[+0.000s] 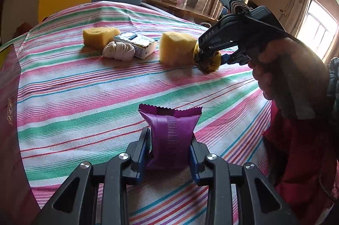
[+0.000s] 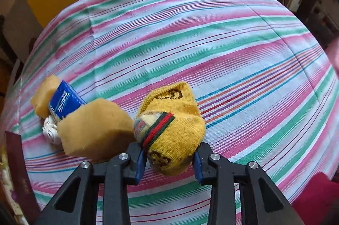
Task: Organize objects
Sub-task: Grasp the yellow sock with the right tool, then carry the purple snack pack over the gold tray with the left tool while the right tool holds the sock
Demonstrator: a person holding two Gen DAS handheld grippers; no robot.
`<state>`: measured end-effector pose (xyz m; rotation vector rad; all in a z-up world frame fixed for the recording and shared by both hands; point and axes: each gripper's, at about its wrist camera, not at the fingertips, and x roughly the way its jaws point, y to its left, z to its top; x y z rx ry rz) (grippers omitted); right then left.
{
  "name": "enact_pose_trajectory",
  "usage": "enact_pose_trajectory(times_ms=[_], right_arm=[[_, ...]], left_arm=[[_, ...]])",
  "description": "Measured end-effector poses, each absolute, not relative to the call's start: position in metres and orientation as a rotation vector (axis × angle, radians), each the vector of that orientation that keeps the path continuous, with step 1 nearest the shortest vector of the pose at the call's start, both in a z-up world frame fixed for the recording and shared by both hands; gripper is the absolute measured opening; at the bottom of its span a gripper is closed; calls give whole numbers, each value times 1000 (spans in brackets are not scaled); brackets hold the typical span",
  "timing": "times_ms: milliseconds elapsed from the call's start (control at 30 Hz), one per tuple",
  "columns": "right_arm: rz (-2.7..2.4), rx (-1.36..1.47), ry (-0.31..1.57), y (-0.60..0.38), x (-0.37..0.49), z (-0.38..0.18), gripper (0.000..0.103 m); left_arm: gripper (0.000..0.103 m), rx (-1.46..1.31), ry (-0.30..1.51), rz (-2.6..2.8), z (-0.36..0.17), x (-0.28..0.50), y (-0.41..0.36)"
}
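Left gripper (image 1: 170, 145) fingers clamped on one purple packet (image 1: 172, 138), right gripper (image 2: 169, 156) pinching one yellow sock (image 2: 171, 129), two sponges (image 2: 95, 131), one blue tissue pack (image 2: 64, 103), one white sock bundle (image 1: 119, 51), striped tablecloth (image 1: 84, 97)

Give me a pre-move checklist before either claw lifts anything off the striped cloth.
1. Left claw shut on the purple packet: ok, both pads press its sides.
2. Right claw around the rolled yellow sock: ok, the sock sits between the fingers and bulges against the pads.
3. Sock free of its neighbour: cannot tell; the yellow sponge block sits right beside it, possibly touching.
4. Remaining pile undisturbed: ok; the second sponge, the blue tissue pack and the white sock roll lie together on the cloth.
5. Place to put things: cannot tell; only a dark red edge shows at the left.
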<state>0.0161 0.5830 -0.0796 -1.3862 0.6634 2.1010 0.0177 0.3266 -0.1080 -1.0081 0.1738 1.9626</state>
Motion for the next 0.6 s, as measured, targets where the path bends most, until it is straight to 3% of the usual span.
enact_pose_trajectory(times_ms=[600], right_arm=[[2103,-1378,645,584,14,-77,36]], left_arm=[[30,-1036,282,2014,-100,27,329]])
